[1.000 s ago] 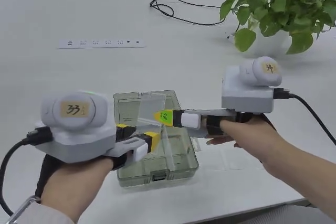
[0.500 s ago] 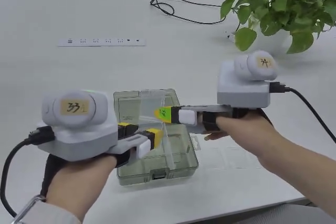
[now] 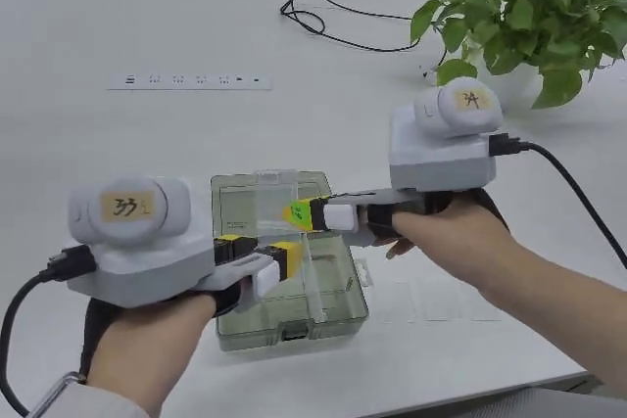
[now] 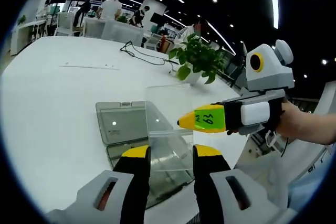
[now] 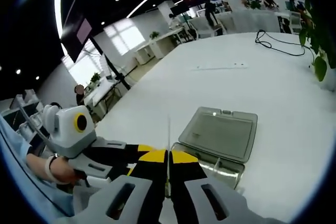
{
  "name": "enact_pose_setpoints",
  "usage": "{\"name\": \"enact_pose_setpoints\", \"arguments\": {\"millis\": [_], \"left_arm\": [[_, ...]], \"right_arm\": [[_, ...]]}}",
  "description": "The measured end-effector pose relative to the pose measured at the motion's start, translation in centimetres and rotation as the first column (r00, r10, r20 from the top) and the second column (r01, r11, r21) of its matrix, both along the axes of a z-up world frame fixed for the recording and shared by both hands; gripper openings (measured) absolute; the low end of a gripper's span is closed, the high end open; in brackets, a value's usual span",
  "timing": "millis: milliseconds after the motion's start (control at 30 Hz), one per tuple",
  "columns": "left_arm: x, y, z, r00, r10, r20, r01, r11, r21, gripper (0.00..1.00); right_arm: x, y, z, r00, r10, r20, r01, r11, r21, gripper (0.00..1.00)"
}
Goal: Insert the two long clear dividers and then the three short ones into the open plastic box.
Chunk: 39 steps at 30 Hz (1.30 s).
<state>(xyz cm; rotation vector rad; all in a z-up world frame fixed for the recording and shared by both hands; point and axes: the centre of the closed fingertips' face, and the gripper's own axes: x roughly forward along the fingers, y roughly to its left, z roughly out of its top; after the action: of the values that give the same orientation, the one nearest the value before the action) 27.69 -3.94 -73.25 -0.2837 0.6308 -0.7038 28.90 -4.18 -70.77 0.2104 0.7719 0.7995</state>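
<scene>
Right hand-held gripper (image 5: 168, 156) pinches a clear divider (image 4: 168, 108), seemingly seated in the box (image 3: 333, 312); left hand-held gripper (image 4: 169, 153) spread.

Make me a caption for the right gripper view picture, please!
Right gripper pinches a clear divider, seen edge-on, by the open plastic box.
</scene>
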Motion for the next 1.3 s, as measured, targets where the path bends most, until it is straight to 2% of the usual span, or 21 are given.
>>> {"name": "enact_pose_setpoints", "arguments": {"millis": [100,233,567,933,1167,1233,1267,1300], "left_arm": [[-0.1,0.0,0.0,1.0,-0.01,0.018,0.01,1.0,0.002,0.31],[-0.1,-0.1,0.0,1.0,-0.007,0.011,0.007,1.0,-0.012,0.31],[0.1,0.0,0.4,0.998,0.033,-0.049,-0.037,0.994,-0.1,0.3],[-0.5,-0.1,0.4,0.999,0.028,-0.044,-0.033,0.994,-0.109,0.3],[-0.9,0.2,0.8,1.0,0.029,-0.011,-0.03,0.994,-0.105,0.3],[-1.0,0.3,1.2,1.0,0.015,0.026,-0.013,0.997,-0.082,0.31],[-0.9,0.4,1.3,0.999,0.002,0.05,0.001,0.998,-0.065,0.32],[-0.8,0.7,1.3,0.996,-0.014,0.086,0.017,0.999,-0.03,0.33]], "right_arm": [[-0.1,0.1,0.1,1.0,0.006,-0.007,-0.006,1.0,-0.011,0.02],[-0.3,0.3,0.2,1.0,0.013,-0.016,-0.013,1.0,-0.018,0.02],[-0.4,0.6,0.8,1.0,0.005,0.014,-0.005,1.0,-0.025,0.02],[-0.5,0.3,0.7,1.0,0.007,-0.013,-0.008,0.999,-0.038,0.02],[-0.6,0.4,0.7,0.999,0.038,-0.033,-0.039,0.998,-0.046,0.01],[-0.6,0.5,0.8,0.998,0.032,-0.057,-0.034,0.999,-0.034,0.01],[-0.5,0.5,0.7,0.998,0.034,-0.053,-0.036,0.999,-0.037,0.01],[-0.5,0.4,0.4,0.997,0.033,-0.065,-0.037,0.998,-0.053,0.01]]}}
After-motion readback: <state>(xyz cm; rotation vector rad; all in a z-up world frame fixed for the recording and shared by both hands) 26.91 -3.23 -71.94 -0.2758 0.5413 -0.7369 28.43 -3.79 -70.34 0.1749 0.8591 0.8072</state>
